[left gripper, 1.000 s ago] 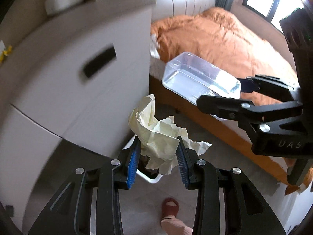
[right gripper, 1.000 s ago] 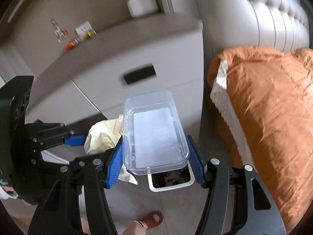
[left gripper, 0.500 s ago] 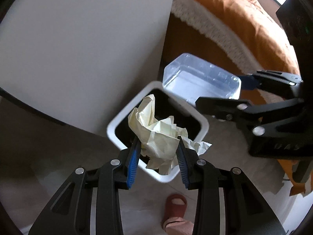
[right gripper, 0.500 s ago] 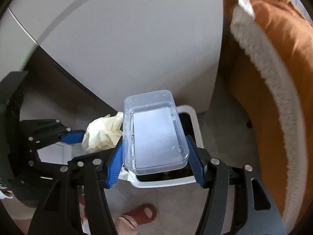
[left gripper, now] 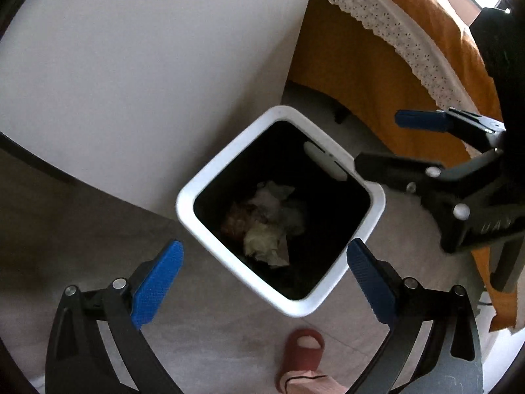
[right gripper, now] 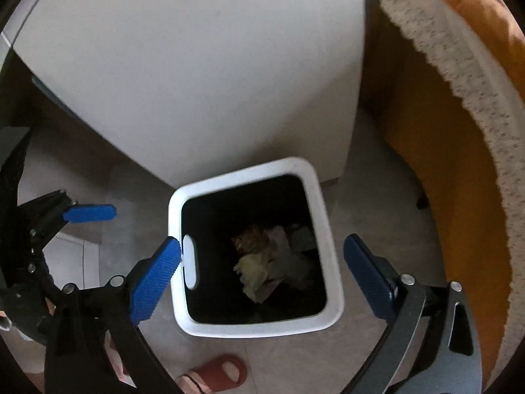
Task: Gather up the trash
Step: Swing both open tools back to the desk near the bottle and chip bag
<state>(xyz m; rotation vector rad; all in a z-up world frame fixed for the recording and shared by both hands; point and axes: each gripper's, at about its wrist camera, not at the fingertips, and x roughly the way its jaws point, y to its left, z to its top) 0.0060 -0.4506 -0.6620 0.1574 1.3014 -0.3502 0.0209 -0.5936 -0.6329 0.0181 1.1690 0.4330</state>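
A white square trash bin (left gripper: 210,180) with a black inside stands on the floor below both grippers; it also shows in the right wrist view (right gripper: 321,210). The crumpled yellow paper (left gripper: 265,244) lies inside it on other trash, and shows in the right wrist view (right gripper: 256,274) too. The clear plastic box is not clearly visible in the dark bin. My left gripper (left gripper: 262,274) is open and empty above the bin's near corner. My right gripper (right gripper: 262,271) is open and empty above the bin, and shows at the right of the left wrist view (left gripper: 390,142).
A white nightstand (left gripper: 147,65) stands right behind the bin. A bed with an orange cover (left gripper: 393,75) and white lace trim (right gripper: 459,82) is to the right. The person's foot in a red slipper (left gripper: 303,351) is on the grey floor in front of the bin.
Both grippers have opened. The yellow paper left the left gripper and the clear box left the right gripper; the paper now lies in the bin. The view tilted further down over the bin.
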